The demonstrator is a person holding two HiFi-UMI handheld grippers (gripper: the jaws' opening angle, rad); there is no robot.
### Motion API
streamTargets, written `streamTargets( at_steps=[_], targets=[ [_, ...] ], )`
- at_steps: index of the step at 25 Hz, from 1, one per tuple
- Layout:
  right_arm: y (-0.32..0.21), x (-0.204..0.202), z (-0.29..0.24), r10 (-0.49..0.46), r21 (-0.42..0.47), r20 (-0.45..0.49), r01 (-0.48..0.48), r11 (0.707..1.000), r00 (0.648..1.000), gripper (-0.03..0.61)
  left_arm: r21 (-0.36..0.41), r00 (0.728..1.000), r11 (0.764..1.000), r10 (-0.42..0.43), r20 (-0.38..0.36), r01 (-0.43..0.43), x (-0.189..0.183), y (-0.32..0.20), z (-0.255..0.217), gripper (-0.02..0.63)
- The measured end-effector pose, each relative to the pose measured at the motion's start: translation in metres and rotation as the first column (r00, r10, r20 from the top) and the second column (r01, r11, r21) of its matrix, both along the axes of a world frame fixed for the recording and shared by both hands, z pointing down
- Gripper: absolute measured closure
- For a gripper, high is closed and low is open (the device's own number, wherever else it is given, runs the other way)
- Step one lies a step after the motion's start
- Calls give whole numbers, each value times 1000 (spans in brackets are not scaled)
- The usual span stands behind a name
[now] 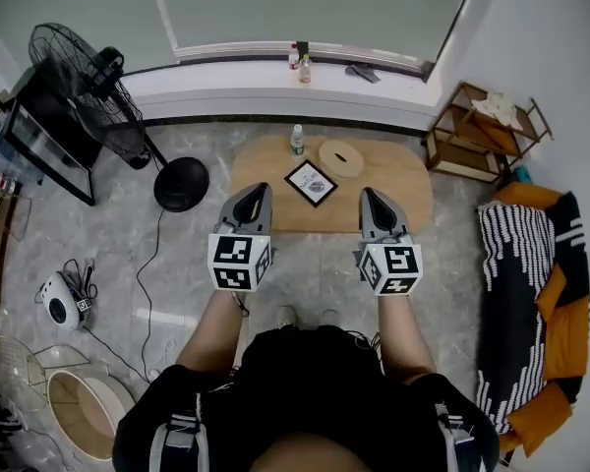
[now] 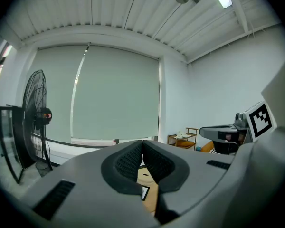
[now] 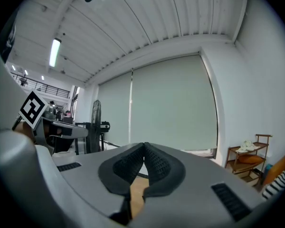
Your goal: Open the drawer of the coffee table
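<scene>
**A:** Which step is this?

**B:** The approach, I'd say. The person stands facing the coffee table [image 1: 413,200], which sits on the floor ahead, below the window. Neither tool touches it.

**A:** What state are the tools in?

**B:** The left gripper [image 1: 262,189] and the right gripper [image 1: 368,194] are held side by side, pointing at the table's near edge. Both are closed and empty. In each gripper's own view the ribbed pads meet tip to tip, and below them only a strip of the wooden top shows.

**A:** And the drawer?

**B:** It isn't in sight. From above only the tabletop shows, with a bottle [image 1: 297,140], a framed picture [image 1: 311,182] and a round wooden disc [image 1: 340,156] on it. No drawer front or handle is visible, so I can't tell which side it opens from. The near side seems likeliest, since that is the side the person faces.

**A:** What does the next move call for?

**B:** Probably getting lower, so the table's side comes into view. Then one gripper has to open its jaws, take hold of the handle or the front's edge, and close on it. The pull should run level and straight back. The bottle stands upright and a jerk could tip it.
</scene>
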State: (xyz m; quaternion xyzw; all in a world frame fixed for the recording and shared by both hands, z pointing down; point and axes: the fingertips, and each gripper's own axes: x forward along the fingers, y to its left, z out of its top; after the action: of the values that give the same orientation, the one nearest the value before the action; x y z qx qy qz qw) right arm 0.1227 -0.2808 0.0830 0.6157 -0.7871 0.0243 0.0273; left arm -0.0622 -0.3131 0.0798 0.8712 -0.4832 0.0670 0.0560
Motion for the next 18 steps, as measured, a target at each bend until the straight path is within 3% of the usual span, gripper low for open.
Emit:
streamTargets(
  at_steps=[7, 11, 18],
  targets=[
    [-17, 11, 44, -93, -54, 21, 94, 994, 995, 563, -51, 999, 998, -44, 11, 45, -3, -12, 44, 592],
    [-13, 9, 94, -166, -108, 47, 170, 979, 985, 561, -99, 996, 993, -56, 76, 63, -12, -5, 96, 592],
    [-19, 32, 200, -220, -230, 81, 233, 945, 972, 561, -213, 990, 969, -110, 90, 127, -19, 0, 198, 592]
  ],
)
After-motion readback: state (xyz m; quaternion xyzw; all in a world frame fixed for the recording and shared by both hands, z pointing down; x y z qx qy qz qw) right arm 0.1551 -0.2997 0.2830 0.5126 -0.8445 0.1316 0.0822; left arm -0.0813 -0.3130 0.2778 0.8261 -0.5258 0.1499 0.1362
